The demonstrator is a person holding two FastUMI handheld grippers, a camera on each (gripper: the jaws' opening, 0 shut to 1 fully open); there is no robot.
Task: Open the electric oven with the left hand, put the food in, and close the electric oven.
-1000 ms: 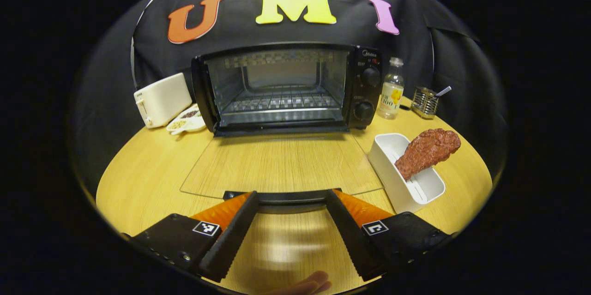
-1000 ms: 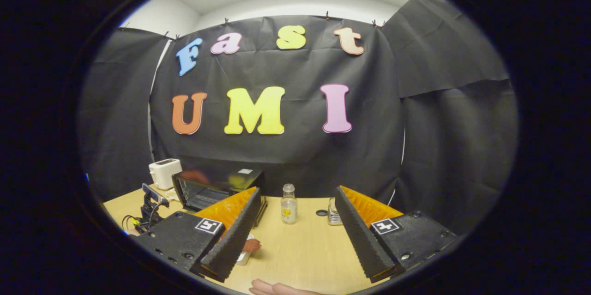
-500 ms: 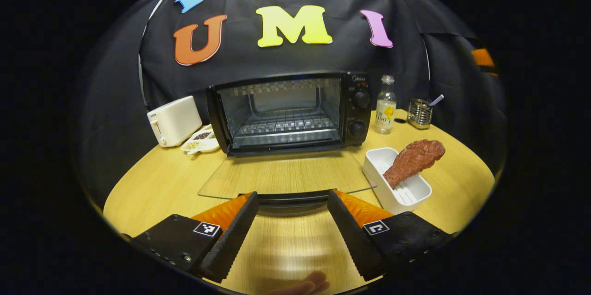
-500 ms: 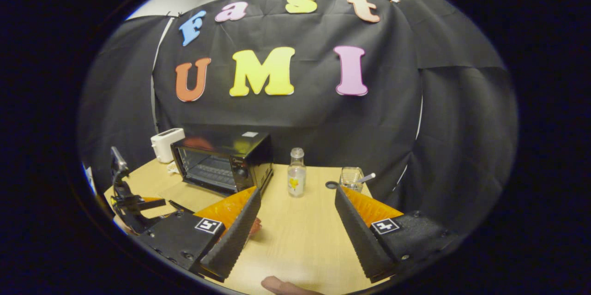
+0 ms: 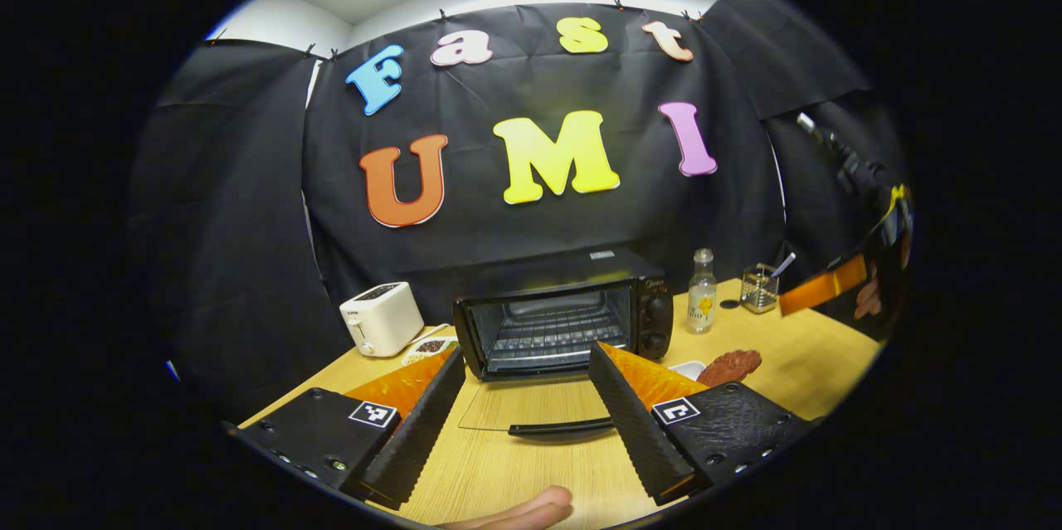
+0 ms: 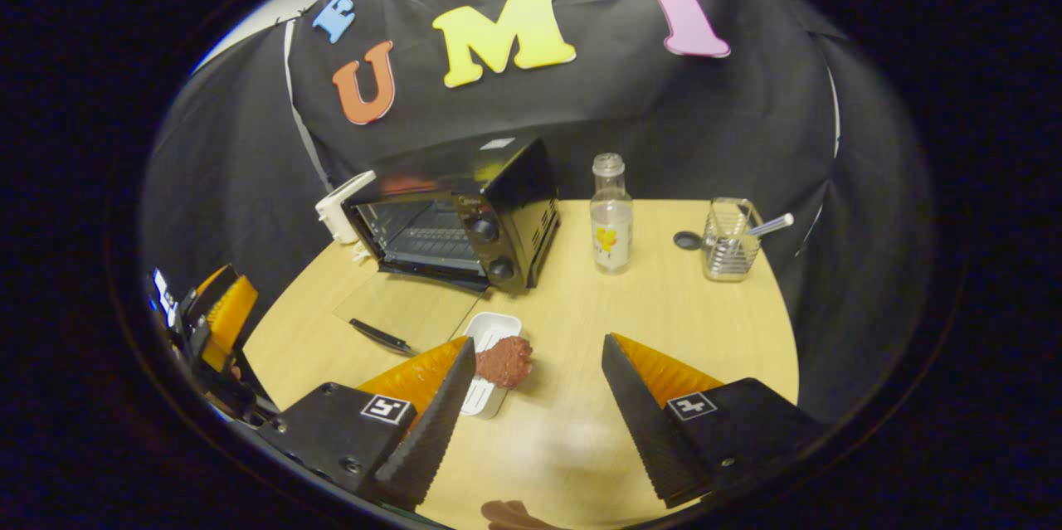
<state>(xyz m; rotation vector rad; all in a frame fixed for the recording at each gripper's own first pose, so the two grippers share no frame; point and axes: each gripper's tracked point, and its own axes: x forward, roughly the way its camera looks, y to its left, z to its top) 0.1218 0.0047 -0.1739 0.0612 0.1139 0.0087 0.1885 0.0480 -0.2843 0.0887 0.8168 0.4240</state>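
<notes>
The black electric oven (image 5: 556, 318) stands at the back of the wooden table with its glass door (image 5: 531, 406) lying open and flat, handle (image 5: 556, 428) toward me. My left gripper (image 5: 526, 350) is open and empty, held back from the door. A brown piece of meat (image 5: 730, 366) leans out of a white tray (image 5: 687, 367) to the right of the door. In the right gripper view my right gripper (image 6: 538, 342) is open above the table, with the meat (image 6: 504, 360) and tray (image 6: 489, 323) by its left finger. The oven (image 6: 465, 215) sits beyond, door (image 6: 406, 310) down.
A white toaster (image 5: 382, 318) and a small dish (image 5: 427, 347) stand left of the oven. A clear bottle (image 6: 611, 215) and a wire holder (image 6: 730, 240) stand to its right. The left gripper (image 6: 220, 314) shows at the table's left edge.
My left gripper has drawn back and up from the door handle, leaving the door open. My right gripper has tilted down and come over the table toward the meat tray.
</notes>
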